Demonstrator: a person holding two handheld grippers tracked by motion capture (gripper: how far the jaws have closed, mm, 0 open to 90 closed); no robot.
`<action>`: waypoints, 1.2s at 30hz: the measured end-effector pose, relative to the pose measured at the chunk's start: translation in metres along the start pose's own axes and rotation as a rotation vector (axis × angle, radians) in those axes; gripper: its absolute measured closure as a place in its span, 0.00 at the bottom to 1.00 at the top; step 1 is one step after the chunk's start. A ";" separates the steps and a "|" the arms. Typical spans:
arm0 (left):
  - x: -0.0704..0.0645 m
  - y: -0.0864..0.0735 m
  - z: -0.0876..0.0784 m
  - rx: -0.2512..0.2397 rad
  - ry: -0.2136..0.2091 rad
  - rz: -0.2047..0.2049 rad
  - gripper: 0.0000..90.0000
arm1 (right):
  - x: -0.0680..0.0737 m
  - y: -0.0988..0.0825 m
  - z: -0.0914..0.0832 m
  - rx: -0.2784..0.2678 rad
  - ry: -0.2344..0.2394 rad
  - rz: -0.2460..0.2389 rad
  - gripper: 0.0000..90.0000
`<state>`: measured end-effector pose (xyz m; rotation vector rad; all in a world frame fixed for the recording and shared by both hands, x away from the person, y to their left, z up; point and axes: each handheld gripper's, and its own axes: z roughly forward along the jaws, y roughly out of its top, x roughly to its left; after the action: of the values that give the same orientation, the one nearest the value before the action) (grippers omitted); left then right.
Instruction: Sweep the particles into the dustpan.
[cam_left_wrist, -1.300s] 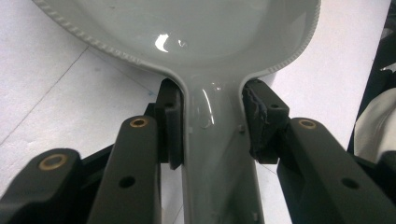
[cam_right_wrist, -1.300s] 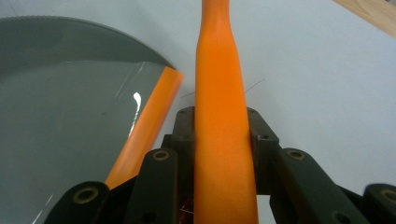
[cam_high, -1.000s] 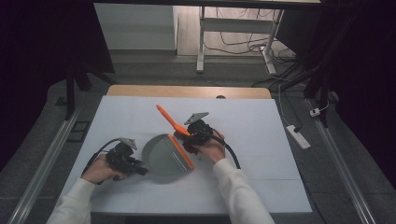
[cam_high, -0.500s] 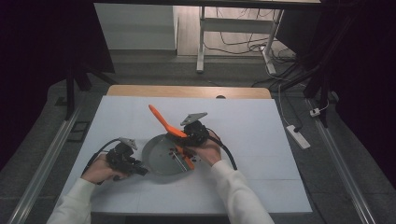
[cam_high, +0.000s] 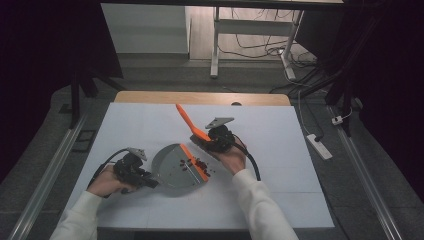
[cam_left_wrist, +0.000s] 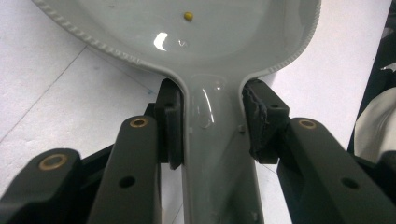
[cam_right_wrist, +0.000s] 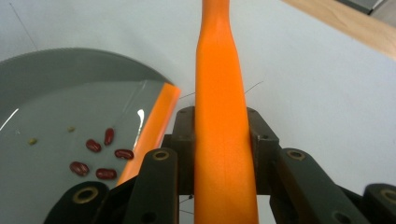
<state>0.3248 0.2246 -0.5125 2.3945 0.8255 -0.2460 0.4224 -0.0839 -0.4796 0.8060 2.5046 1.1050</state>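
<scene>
Left gripper (cam_high: 145, 176) clamps the grey dustpan (cam_high: 175, 166) handle on the counter (cam_high: 280, 150); right gripper (cam_high: 212, 141) grips the orange brush handle (cam_high: 187, 119). Red beans (cam_high: 200, 163) straddling the pan's lip could scatter if the pan shifts.

White sleeves (cam_high: 252, 200); black claws (cam_high: 135, 175) with brass-ringed screw holes, black cables.
</scene>
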 end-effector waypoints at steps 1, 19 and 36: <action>0.000 0.000 0.000 0.001 0.001 0.001 0.69 | 0.000 -0.001 -0.001 0.000 -0.002 0.003 0.78; -0.001 0.000 0.001 0.005 0.003 0.000 0.69 | 0.005 -0.019 0.003 0.014 -0.013 0.042 0.78; -0.002 0.001 0.002 0.008 0.002 0.002 0.69 | 0.027 -0.018 0.008 0.000 -0.013 0.031 0.78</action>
<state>0.3240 0.2222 -0.5131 2.4031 0.8242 -0.2465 0.3975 -0.0729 -0.4992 0.8517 2.4894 1.1060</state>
